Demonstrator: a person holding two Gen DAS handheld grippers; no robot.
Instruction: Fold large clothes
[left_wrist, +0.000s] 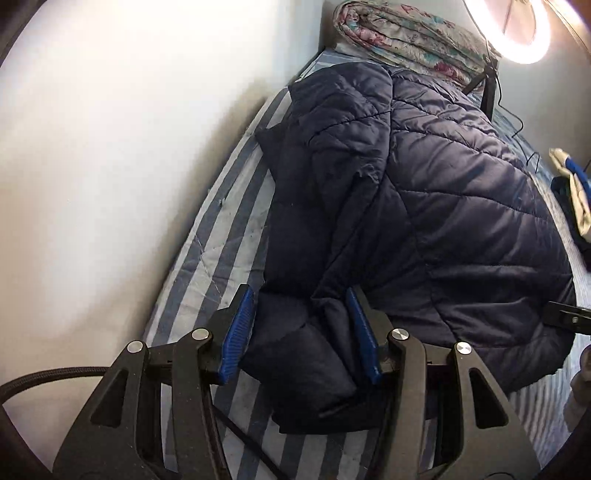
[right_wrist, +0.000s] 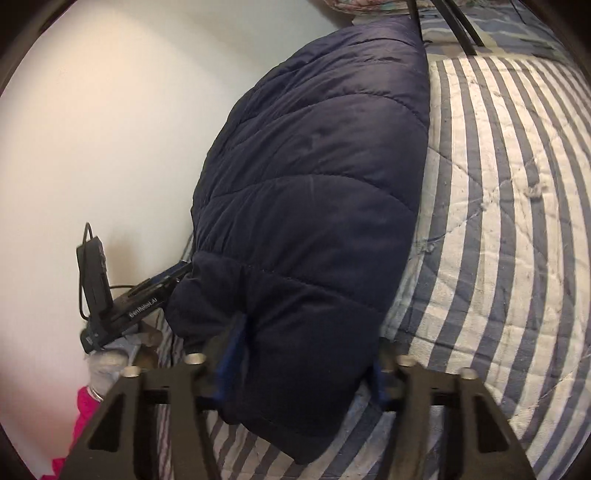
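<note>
A navy quilted jacket (left_wrist: 443, 192) lies on the striped bed (left_wrist: 221, 240) beside the wall. The left hand-held gripper (left_wrist: 301, 332) stands half open around a bunched corner; the right hand-held gripper (right_wrist: 306, 365) pinches a thick fold of its hem

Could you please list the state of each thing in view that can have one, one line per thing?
Navy quilted jacket: spread on the bed, partly folded, near edge bunched.
Left tongs: closed on the jacket's bunched near edge.
Right tongs: closed on a thick fold of the jacket.
Striped bedcover: laid out, wrinkled.
Ring light: switched on.
Floral blanket: rolled up at the bed's far end.
</note>
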